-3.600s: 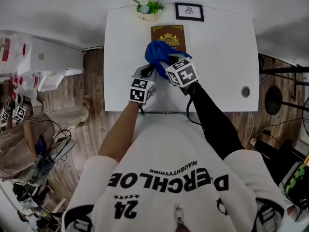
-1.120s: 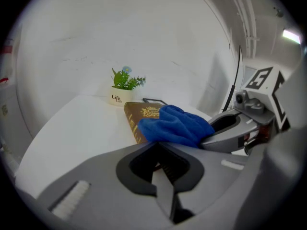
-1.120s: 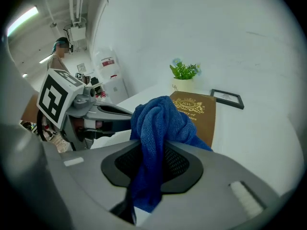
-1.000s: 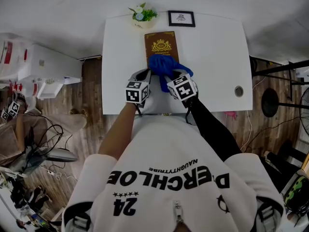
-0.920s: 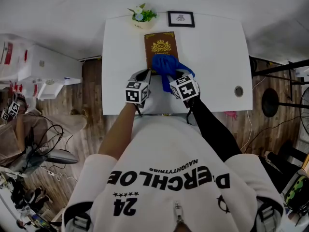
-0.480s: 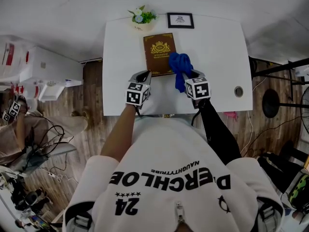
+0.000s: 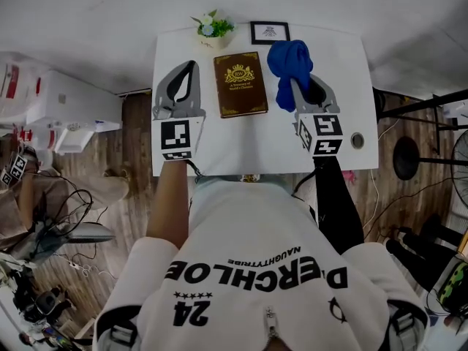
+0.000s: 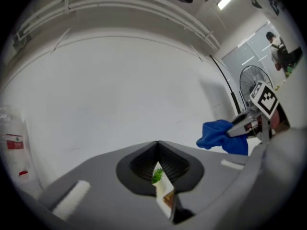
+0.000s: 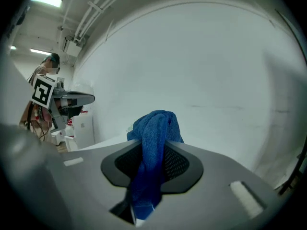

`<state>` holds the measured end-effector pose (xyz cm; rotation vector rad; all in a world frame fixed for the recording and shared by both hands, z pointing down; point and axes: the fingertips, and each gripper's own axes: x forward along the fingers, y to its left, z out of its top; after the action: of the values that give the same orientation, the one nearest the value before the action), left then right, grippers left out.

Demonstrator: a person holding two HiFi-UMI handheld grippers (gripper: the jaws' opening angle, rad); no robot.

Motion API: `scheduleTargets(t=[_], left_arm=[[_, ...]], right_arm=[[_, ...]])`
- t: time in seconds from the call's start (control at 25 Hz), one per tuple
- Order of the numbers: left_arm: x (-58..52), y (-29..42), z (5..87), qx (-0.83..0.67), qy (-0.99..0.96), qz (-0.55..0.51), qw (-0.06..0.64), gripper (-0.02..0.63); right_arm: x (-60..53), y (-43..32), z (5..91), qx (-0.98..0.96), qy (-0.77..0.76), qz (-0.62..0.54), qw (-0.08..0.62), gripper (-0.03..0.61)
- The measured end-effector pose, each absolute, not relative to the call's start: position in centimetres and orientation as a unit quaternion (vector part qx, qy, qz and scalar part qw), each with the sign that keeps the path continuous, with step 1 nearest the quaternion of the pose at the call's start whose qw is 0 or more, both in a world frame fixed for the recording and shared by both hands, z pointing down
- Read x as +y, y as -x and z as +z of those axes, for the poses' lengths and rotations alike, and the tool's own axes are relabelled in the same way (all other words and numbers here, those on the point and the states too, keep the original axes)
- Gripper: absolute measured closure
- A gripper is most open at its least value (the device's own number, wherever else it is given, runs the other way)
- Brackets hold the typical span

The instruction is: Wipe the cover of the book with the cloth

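Observation:
A brown book [image 7: 240, 84] with a gold emblem lies flat on the white table [image 7: 344, 101], its whole cover showing. My right gripper [image 7: 297, 82] is raised to the right of the book and shut on the blue cloth [image 7: 289, 59], which bunches above the jaws and hangs down between them [image 9: 152, 152]. To the left of the book, my left gripper [image 7: 191, 66] is lifted too, its jaws shut with nothing in them [image 8: 157, 145]. In the left gripper view the cloth [image 8: 221, 137] shows off to the right. Neither gripper touches the book.
A small potted plant [image 7: 208, 28] and a framed picture [image 7: 269, 32] stand at the table's far edge behind the book. A round cable hole [image 7: 356, 140] sits near the table's right front corner. Wooden floor and clutter surround the table.
The cloth was dragged down the book's cover, then off its right side. Both grippers have since risen and spread apart, the left one moving left away from the book.

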<state>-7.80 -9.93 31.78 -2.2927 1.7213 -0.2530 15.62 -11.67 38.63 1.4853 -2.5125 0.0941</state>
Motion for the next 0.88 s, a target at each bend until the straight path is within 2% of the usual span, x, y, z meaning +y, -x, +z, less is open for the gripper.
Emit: scheduleTargets(t=[0.12, 0.28, 0.88], left_arm=[[-9.4, 7.8, 27.0, 0.602, 0.780, -0.055, 0.164, 0.555], [-8.7, 7.4, 23.9, 0.611, 0.772, -0.037, 0.169, 0.555], [-8.8, 8.0, 21.9, 0.591, 0.789, -0.017, 0.169, 0.555]], right_arm=[[-11.2, -15.3, 34.1, -0.857, -0.508, -0.044, 0.076, 0.482], [-10.8, -15.0, 30.0, -0.854, -0.510, -0.097, 0.042, 0.482], [-11.8, -13.3, 25.3, -0.835, -0.541, -0.096, -0.001, 0.482]])
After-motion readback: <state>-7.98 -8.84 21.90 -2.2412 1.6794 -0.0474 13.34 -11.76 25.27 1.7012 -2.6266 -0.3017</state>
